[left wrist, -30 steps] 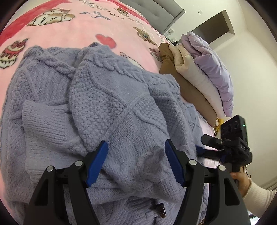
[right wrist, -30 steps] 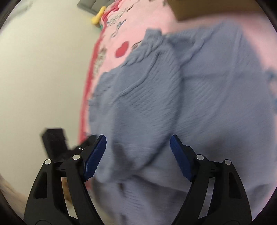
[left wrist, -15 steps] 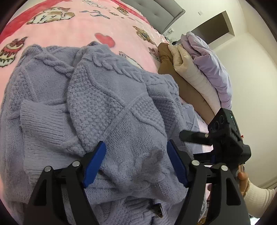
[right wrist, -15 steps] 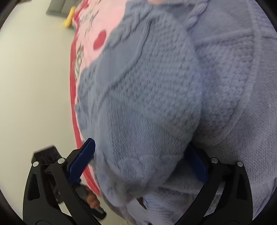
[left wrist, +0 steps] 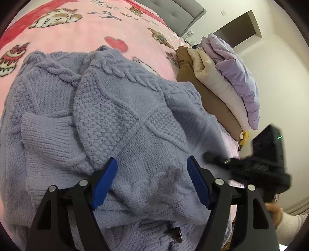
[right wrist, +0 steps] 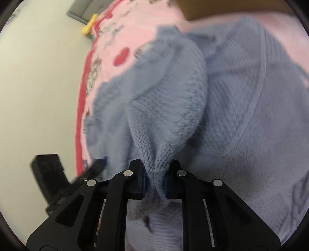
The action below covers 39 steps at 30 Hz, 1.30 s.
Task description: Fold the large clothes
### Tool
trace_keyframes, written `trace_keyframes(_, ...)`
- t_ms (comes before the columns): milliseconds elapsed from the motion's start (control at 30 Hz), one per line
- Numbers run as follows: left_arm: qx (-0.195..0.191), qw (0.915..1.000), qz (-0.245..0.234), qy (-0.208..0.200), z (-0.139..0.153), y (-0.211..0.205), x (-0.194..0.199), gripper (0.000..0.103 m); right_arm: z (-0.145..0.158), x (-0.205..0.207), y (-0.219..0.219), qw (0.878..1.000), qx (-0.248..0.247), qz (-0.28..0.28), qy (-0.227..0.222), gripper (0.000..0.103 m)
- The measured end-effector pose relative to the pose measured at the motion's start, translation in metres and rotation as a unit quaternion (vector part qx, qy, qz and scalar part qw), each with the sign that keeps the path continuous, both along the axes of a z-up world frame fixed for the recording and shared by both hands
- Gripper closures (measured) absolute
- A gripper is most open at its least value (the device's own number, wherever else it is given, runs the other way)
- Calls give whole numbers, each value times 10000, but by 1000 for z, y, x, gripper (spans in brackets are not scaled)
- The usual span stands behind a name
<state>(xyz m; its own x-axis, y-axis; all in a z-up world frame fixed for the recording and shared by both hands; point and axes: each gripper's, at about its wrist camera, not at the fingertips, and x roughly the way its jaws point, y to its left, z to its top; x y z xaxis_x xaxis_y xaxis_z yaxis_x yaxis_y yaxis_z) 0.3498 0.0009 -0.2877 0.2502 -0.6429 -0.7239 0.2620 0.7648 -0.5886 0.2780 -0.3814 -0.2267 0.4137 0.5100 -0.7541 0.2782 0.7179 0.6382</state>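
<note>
A lilac-blue cable-knit sweater point(left wrist: 125, 115) lies rumpled on the bed, one ribbed cuff folded across its left side. My left gripper point(left wrist: 151, 181) hangs open over its near edge, and a hump of knit sits between the blue pads without being squeezed. My right gripper point(right wrist: 155, 179) has its jaws closing tight on a bunched fold of the sweater point(right wrist: 241, 115), which rises in a ridge from the pads. In the left wrist view the right gripper point(left wrist: 260, 168) is a blurred black shape at the sweater's right edge.
The sweater rests on a pink cartoon-print blanket point(left wrist: 77, 25). A stack of folded brown, cream and lilac padded jackets point(left wrist: 222, 77) sits to its right. A grey headboard point(left wrist: 173, 11) is behind, and a yellow toy point(right wrist: 89, 25) lies at the bed's edge. A hand with a white sleeve point(left wrist: 285, 218) holds the right gripper.
The right gripper went from wide open around the sweater's fold to clamped on it and rose a little, pulling the knit into a ridge. The left gripper stayed put.
</note>
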Motion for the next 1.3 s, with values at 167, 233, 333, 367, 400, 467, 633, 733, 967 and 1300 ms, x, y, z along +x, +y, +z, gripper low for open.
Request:
trace_keyframes(167, 77, 9998, -178, -25, -2, -15, -6, 27, 3, 5, -8, 9955, -768, 413, 376, 91)
trace_keyframes(233, 112, 9999, -104, -47, -4, -14, -6, 27, -23, 8, -12, 9945, -640, 517, 649, 90)
trace_keyframes(333, -149, 9998, 133, 39, -7, -3, -3, 27, -36, 2, -13, 9962, -456, 446, 591, 79)
trace_keyframes(367, -172, 9997, 186, 36, -7, 0, -2, 27, -31, -1, -14, 9967, -513, 449, 449, 69)
trace_keyframes(400, -179, 9996, 202, 11, -5, 3, -2, 27, -20, -7, -16, 9968, -594, 484, 240, 61)
trace_keyframes(467, -22, 9998, 154, -133, 0, 5, -2, 27, -3, -17, -20, 9960, -722, 520, -50, 42)
trace_keyframes(633, -32, 9995, 117, -275, 15, 8, -4, 27, 25, -31, -43, 9928, -901, 457, -650, 82)
trace_keyframes(733, -203, 9980, -261, -533, 28, -3, -6, 27, 13, -12, -49, 9925, -837, 702, -548, 93)
trace_keyframes(967, 246, 9988, -331, -266, -4, -11, 5, 29, -20, 17, -9, 9748, -1583, 1563, -186, 94)
trace_keyframes(1300, 479, 9969, -541, -303, -7, -3, 6, 41, -33, 15, -15, 9764, -1624, 1421, -33, 96)
